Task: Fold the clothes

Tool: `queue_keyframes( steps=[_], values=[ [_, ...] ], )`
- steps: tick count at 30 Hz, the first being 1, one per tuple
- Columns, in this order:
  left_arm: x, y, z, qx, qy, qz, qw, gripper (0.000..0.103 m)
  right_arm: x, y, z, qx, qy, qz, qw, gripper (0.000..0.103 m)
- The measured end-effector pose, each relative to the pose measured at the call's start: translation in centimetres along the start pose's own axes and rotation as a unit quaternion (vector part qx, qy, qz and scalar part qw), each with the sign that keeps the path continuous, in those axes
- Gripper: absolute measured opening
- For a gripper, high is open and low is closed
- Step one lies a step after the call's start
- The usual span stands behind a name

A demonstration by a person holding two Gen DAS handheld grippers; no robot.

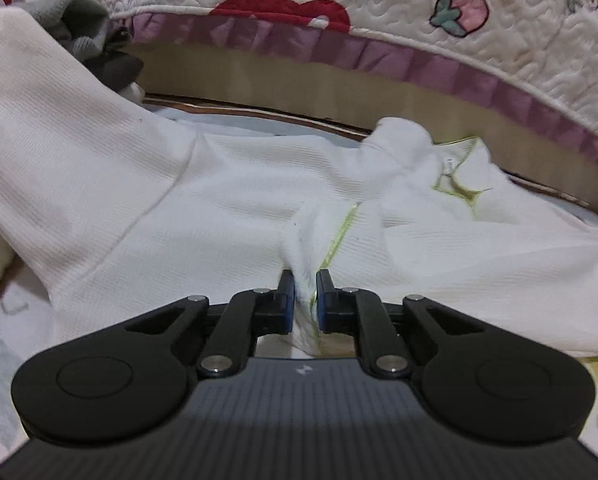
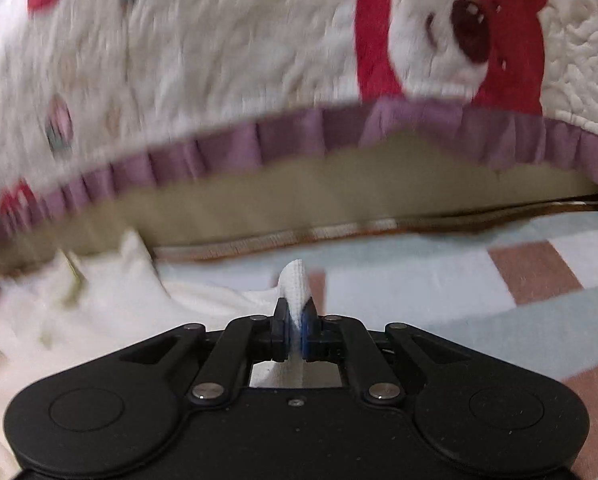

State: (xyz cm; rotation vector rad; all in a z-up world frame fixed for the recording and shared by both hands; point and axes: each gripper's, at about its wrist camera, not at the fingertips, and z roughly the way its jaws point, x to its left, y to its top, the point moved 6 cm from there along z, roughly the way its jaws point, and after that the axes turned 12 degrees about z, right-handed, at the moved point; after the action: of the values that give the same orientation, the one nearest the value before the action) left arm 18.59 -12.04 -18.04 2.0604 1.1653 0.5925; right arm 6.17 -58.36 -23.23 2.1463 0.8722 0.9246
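The black left gripper sits closest to its camera, its blue-padded fingers nearly together and pinching a bunched ridge of the white ribbed-knit garment with lime-green seam stitching. The cloth spreads ahead of and to both sides of this gripper, with one broad sleeve-like panel rising up to the left and a rumpled collar area ahead to the right. Only this view shows the green stitching sharply, along with a heap of grey and dark clothes far ahead on the left.

The black right gripper is likewise clamped narrow, holding a small upright fold of the same white garment between its pads; the rest of the cloth trails off to its left, blurred. Only this view shows the pale blue and brown checked mat lying under and to the right of the gripper.

Ahead of both grippers hangs a cream quilted bedspread with red appliqué and a pleated purple frill, its stitching wavy and puffy.
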Motion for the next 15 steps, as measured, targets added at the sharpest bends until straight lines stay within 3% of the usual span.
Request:
queue_keyframes(
  steps=[4,7,10,12,15],
  values=[
    [1.0,0.5,0.0,0.008,0.007,-0.006,0.9999,0.020,0.5,0.0,0.4,-0.008,-0.026,-0.011,1.000,0.006],
    [2.4,0.7,-0.8,0.003,0.024,-0.033,0.9992,0.040,0.5,-0.2,0.4,-0.003,-0.052,-0.025,0.998,0.006],
    [3.7,0.8,-1.5,-0.013,0.034,-0.065,0.9972,0.043,-0.2,0.0,0.2,0.003,-0.101,-0.022,0.995,0.013],
    [3.8,1.1,-0.8,-0.013,0.006,-0.071,0.9974,0.055,-0.6,0.6,-0.3,-0.001,-0.148,-0.014,0.989,0.033],
    [3.0,1.9,1.7,0.012,-0.051,-0.068,0.9963,0.062,1.9,1.6,-1.8,-0.013,-0.114,-0.022,0.993,0.044]
  ],
)
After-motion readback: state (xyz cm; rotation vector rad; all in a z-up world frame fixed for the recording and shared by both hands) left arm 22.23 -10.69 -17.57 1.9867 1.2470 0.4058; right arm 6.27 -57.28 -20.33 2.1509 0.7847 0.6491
